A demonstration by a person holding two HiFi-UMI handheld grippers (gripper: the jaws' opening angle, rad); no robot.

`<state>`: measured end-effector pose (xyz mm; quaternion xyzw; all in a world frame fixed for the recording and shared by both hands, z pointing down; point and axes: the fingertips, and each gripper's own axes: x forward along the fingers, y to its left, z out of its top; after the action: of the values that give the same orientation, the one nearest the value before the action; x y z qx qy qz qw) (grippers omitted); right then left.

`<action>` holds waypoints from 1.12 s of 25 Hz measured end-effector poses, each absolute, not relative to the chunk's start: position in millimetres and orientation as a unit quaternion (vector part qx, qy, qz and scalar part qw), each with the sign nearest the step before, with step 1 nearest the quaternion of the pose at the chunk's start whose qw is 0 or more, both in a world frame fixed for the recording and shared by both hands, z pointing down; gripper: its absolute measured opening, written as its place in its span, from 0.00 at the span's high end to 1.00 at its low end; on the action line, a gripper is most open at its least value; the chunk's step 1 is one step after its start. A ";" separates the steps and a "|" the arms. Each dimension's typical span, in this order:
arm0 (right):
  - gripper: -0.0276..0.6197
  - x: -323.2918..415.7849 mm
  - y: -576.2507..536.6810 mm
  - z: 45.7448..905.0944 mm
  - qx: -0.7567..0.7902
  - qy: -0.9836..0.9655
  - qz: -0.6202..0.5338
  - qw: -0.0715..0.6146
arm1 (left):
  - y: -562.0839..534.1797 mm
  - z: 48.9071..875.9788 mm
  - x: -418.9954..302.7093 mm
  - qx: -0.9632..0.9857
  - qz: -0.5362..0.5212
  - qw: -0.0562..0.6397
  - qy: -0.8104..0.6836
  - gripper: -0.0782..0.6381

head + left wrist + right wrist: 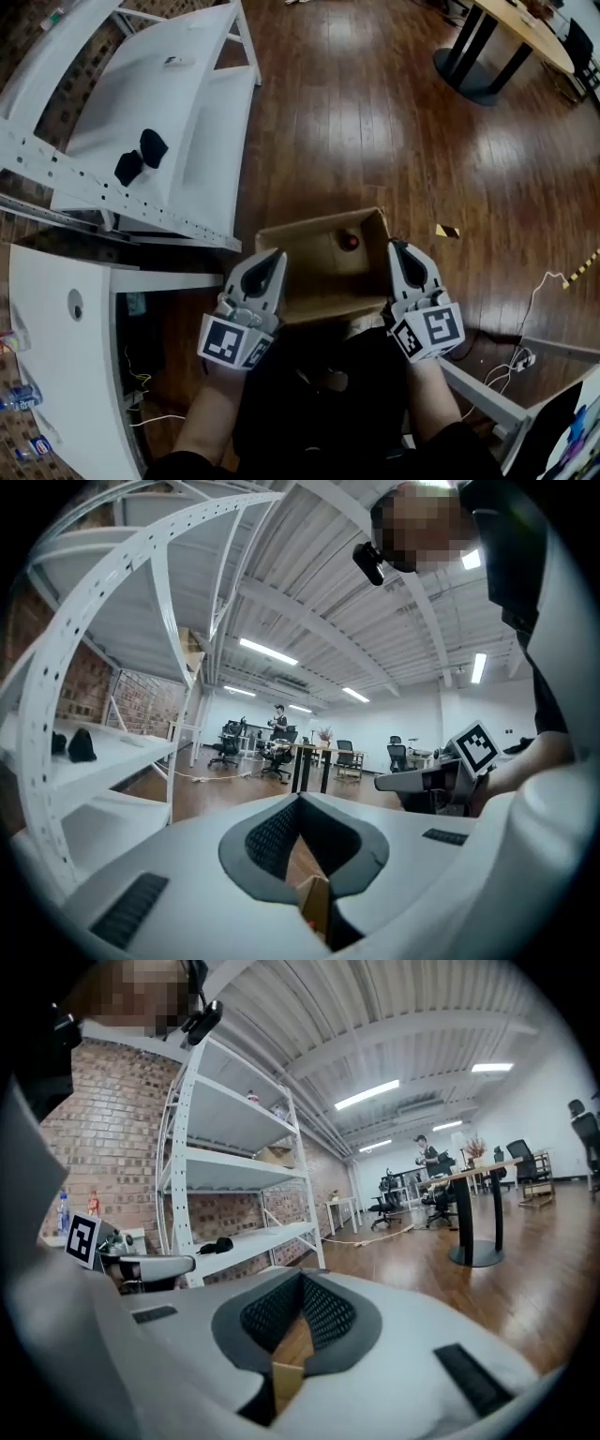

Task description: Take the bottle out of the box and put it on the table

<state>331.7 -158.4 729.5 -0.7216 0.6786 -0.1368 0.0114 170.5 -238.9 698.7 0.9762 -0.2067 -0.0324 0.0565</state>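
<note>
**Entry: open cardboard box with bottle inside, held by both grippers**

Setting: dark plank floor [375, 112]. A white shelving rack [159, 103] fills the upper left of the head view, and a white tabletop [56, 394] runs down the lower left edge.

Box [319, 281]: brown, open-topped, at frame centre, held up between the two grippers.

Left gripper [270, 264]: jaws closed tight on the box's left wall. Its own view shows a cardboard edge [314, 904] nipped between the pads.

Right gripper [403, 258]: likewise clamped on the right wall, with a cardboard strip showing between its jaws.

Bottle [349, 242]: in the box, toward its upper right corner. It lies just left of the right gripper's tips in the frame and well apart from the left gripper, so the right hand is nearer. Only a round red cap shows, so its long axis likely points up at the camera.

Note: both grippers are taken up with the box, so one would probably have to let go before reaching in.

Not made out: the bottle's body is lost in shadow. The box's near wall is hidden behind the person's dark clothing. Neither gripper view shows the bottle
</note>
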 end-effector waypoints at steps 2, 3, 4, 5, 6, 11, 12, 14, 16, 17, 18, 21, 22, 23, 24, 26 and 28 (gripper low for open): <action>0.95 332.0 -174.3 770.2 -0.718 0.686 -0.116 0.019 | -246.0 747.0 182.6 0.978 -0.039 0.049 -0.197 0.88; 0.95 331.3 -180.6 790.2 -0.716 0.689 -0.106 0.021 | -247.9 770.7 187.9 0.980 -0.043 0.043 -0.191 0.88; 0.95 330.1 -185.3 809.4 -0.714 0.693 -0.095 0.021 | -248.6 793.0 192.9 0.981 -0.047 0.036 -0.186 0.88; 0.95 328.4 -188.5 827.1 -0.712 0.696 -0.085 0.019 | -248.2 813.5 197.4 0.982 -0.052 0.030 -0.181 0.88; 0.95 326.5 -190.5 842.5 -0.710 0.700 -0.077 0.016 | -247.0 832.0 201.0 0.982 -0.055 0.025 -0.178 0.88; 0.95 320.7 -186.8 883.7 -0.708 0.703 -0.059 0.005 | -240.5 888.4 208.4 0.986 -0.050 0.019 -0.160 0.88; 0.95 322.6 -185.4 885.9 -0.710 0.701 -0.062 0.004 | -241.1 892.6 210.4 0.986 -0.048 0.017 -0.157 0.88; 0.95 329.2 -182.8 885.8 -0.714 0.697 -0.066 0.003 | -237.6 900.8 217.2 0.989 -0.036 0.027 -0.142 0.88; 0.95 339.9 -182.1 881.4 -0.720 0.691 -0.061 0.000 | -233.1 908.8 228.3 0.992 -0.026 0.036 -0.121 0.88; 0.95 345.8 -182.0 879.2 -0.723 0.688 -0.057 -0.002 | -232.4 914.4 234.8 0.993 -0.022 0.037 -0.113 0.88; 0.95 351.2 -181.5 878.3 -0.727 0.685 -0.054 -0.003 | -231.8 922.1 241.5 0.993 -0.016 0.040 -0.107 0.88; 0.95 363.1 -175.8 882.3 -0.735 0.676 -0.057 -0.001 | -230.3 949.6 261.9 0.995 0.005 0.044 -0.088 0.88; 0.95 365.5 -172.9 884.5 -0.737 0.673 -0.060 0.001 | -228.7 958.0 269.1 0.996 0.013 0.044 -0.081 0.88; 0.95 367.4 -169.6 886.2 -0.739 0.671 -0.064 0.003 | -226.7 965.7 276.7 0.996 0.023 0.043 -0.073 0.88; 0.95 369.5 -166.0 887.1 -0.741 0.668 -0.067 0.006 | -224.8 973.3 284.5 0.996 0.034 0.042 -0.066 0.88; 0.95 374.7 -157.8 887.0 -0.745 0.663 -0.070 0.008 | -222.1 992.7 300.4 0.996 0.057 0.042 -0.054 0.88; 0.95 380.9 -150.0 887.1 -0.750 0.658 -0.070 0.008 | -220.5 1017.9 315.8 0.995 0.082 0.043 -0.043 0.88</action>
<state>380.9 -150.0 887.1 -0.7498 0.6579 -0.0704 0.0084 315.8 -220.5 1017.9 0.9948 -0.0428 0.0817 0.0432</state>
